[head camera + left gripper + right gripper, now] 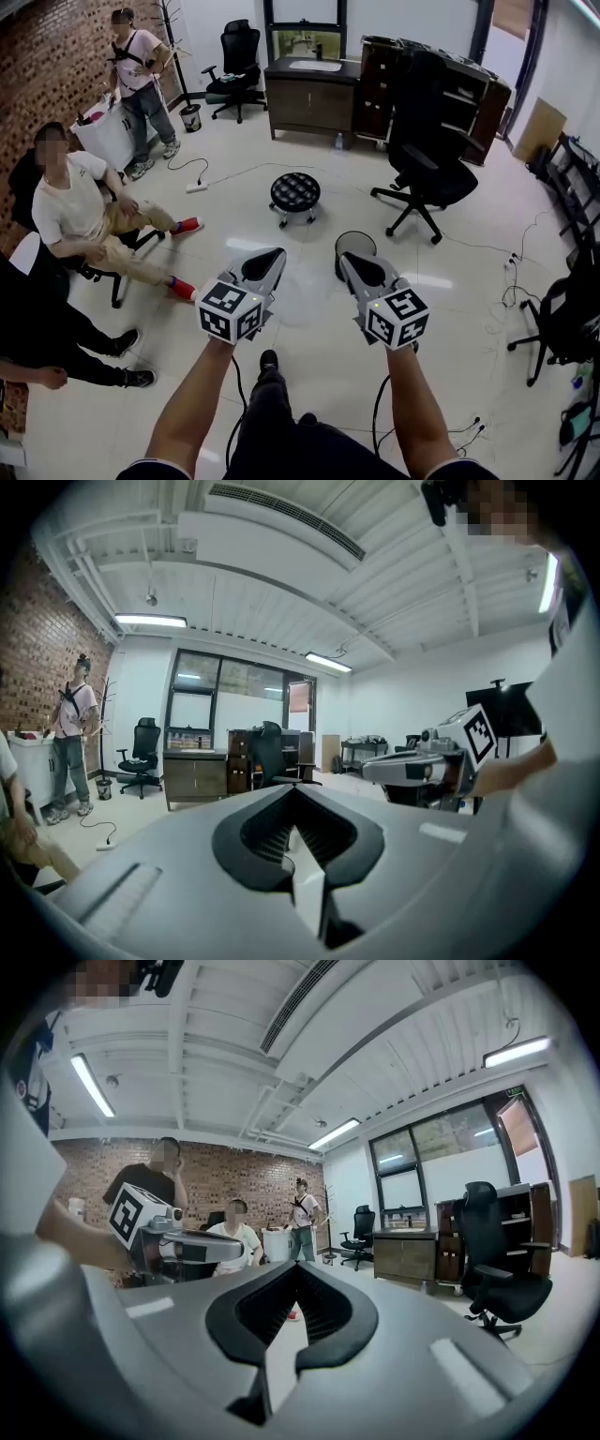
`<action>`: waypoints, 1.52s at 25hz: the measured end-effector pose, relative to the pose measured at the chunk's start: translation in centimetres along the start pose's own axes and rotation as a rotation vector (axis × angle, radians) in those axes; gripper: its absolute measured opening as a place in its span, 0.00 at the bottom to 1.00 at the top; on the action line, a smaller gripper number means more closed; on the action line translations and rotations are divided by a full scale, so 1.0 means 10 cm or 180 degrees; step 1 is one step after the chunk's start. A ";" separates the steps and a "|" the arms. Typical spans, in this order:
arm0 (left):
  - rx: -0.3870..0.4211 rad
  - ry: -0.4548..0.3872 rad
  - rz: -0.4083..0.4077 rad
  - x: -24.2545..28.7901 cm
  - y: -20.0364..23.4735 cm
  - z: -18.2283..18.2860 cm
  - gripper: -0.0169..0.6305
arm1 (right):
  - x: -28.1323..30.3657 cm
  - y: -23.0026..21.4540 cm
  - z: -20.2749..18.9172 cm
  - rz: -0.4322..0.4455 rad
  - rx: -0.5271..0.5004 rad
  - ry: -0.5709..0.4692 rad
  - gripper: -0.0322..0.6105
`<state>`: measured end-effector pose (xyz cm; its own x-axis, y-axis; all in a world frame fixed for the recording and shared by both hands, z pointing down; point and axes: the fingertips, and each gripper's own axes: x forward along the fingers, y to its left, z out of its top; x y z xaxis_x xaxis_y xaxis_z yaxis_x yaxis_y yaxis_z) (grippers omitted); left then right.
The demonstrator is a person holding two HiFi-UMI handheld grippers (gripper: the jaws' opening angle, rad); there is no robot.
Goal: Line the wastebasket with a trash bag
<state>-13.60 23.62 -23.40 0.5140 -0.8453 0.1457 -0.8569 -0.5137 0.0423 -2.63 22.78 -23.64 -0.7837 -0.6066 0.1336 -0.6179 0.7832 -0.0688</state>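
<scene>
The task appears to be at its very start. The person holds both grippers out in front, side by side and nearly level, and neither carries anything. The left gripper has its jaws pressed together with nothing between them, and so does the right gripper. Each gripper's own view shows only the room beyond its closed tips.

The wastebasket is a round one standing on the pale tiled floor. In the head view it lies just beyond the right gripper, which hides its near side. Its inside looks light, but I cannot tell whether that is a liner or the bare bottom. No trash bag shows in either gripper or on the floor close by.

A black stool stands a little farther off, and a small dark bin sits well away by a standing person.

By my judgement everything is still to do: fetching a bag, shaking it open, lowering it into the wastebasket and folding its edge over the rim.
</scene>
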 end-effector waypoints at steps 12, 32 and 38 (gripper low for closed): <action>-0.0053 0.0090 -0.0197 0.81 0.94 -0.20 0.04 | 0.93 -0.58 -0.12 -0.0187 0.0049 0.0094 0.05; -0.0100 0.0389 -0.0191 2.20 2.93 -2.01 0.04 | 2.99 -1.61 -1.76 -0.0399 0.0122 0.0577 0.05; -0.0147 0.0630 -0.0165 2.62 3.07 -3.49 0.04 | 3.23 -1.94 -3.22 -0.0455 0.0216 0.0820 0.05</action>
<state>-27.80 -9.23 16.19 0.5435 -0.7704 0.3333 -0.8328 -0.5446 0.0994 -13.93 -7.65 13.88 -0.6520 -0.6487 0.3925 -0.7304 0.6762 -0.0960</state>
